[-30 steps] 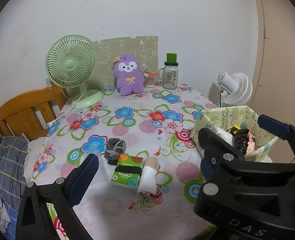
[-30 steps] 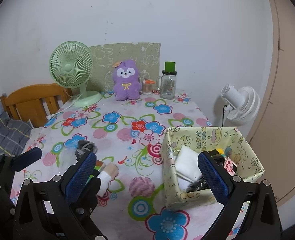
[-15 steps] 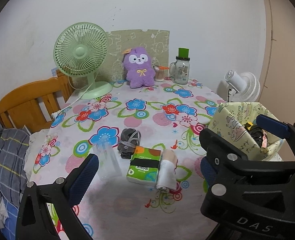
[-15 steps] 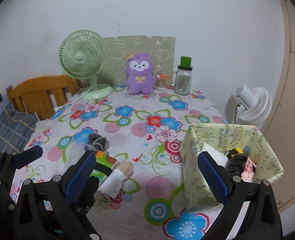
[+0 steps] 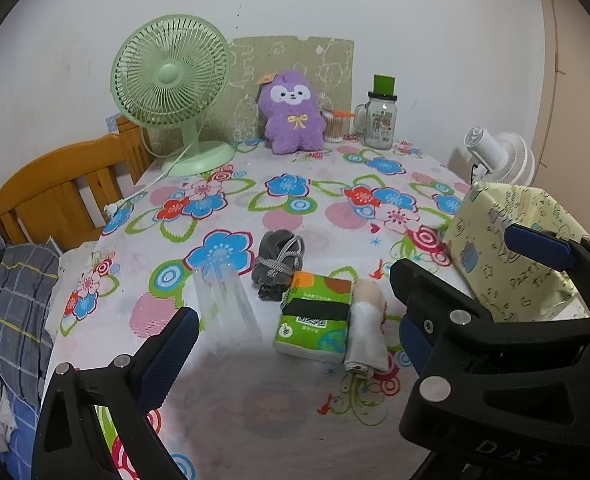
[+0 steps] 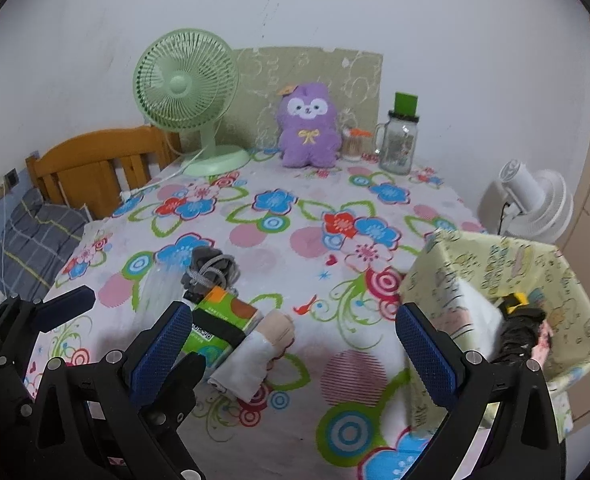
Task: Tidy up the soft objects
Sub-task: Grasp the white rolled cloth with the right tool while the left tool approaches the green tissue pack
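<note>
A green tissue pack (image 5: 314, 327) lies on the floral tablecloth (image 5: 295, 200), with a rolled white and beige cloth (image 5: 367, 328) on its right, a grey sock bundle (image 5: 278, 261) behind it and a clear plastic pack (image 5: 227, 304) on its left. The same things show in the right wrist view: tissue pack (image 6: 219, 326), rolled cloth (image 6: 255, 354), grey bundle (image 6: 211, 270). A yellow patterned fabric basket (image 6: 507, 280) stands at the right, holding white, black and pink items. My left gripper (image 5: 291, 344) is open and empty above the near table. My right gripper (image 6: 291, 356) is open and empty.
A green desk fan (image 5: 171, 80), a purple plush toy (image 5: 293, 114), a jar with a green lid (image 5: 379, 118) and a small cup of sticks (image 5: 333, 126) stand at the back. A wooden bed frame (image 5: 63, 196) is left, a white fan (image 5: 499, 156) right.
Both grippers have moved forward and lower toward the tissue pack and rolled cloth, which now look larger and nearer. Both stay open. Nothing on the table has moved.
</note>
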`<state>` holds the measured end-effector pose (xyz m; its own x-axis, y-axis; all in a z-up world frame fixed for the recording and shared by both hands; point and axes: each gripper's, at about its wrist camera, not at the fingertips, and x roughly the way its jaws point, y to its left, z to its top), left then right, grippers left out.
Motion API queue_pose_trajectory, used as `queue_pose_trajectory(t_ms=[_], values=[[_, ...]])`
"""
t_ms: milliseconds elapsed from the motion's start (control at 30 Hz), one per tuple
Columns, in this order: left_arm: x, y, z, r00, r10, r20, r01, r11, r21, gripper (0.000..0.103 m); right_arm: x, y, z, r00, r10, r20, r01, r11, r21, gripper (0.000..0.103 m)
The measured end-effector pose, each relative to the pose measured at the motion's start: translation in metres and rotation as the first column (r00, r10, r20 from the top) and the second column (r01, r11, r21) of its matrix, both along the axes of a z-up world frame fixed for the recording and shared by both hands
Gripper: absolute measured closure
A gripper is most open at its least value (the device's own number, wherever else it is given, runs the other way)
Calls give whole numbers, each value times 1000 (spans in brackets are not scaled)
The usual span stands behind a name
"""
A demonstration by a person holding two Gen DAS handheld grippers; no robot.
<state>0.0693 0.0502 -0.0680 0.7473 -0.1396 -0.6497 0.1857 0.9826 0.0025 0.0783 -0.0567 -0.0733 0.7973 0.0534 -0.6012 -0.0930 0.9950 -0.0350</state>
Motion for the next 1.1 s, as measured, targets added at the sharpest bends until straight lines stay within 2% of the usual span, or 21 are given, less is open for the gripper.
queue_pose_trajectory(t_ms=[233,533,833,867,967,1033,1100], values=[[7,7,-15,999,0,-32,1,999,38,8,8,13,-16,999,16,-31,-16,1000,-14,0],[20,27,-28,996,27,-80,-26,1000,9,13,22,24,-29,997,27,-70,-26,1000,15,0],[33,33,-41,991,41,-126,-40,999,11,24,36,29,-41,993,15,-113,-14,1000,4,0],[35,34,-43,990,48,-135,-46,999,13,28,37,28,-43,993,10,-119,-9,1000,2,0],[38,35,-49,986,60,-154,-57,998,21,31,39,29,-48,992,-7,-122,5,1000,-21,5],[37,35,-50,986,59,-154,-57,998,21,33,41,28,-51,989,8,-147,-8,1000,-1,12],[37,33,-50,986,59,-155,-56,998,21,33,44,23,-54,984,-1,-176,7,1000,29,14]])
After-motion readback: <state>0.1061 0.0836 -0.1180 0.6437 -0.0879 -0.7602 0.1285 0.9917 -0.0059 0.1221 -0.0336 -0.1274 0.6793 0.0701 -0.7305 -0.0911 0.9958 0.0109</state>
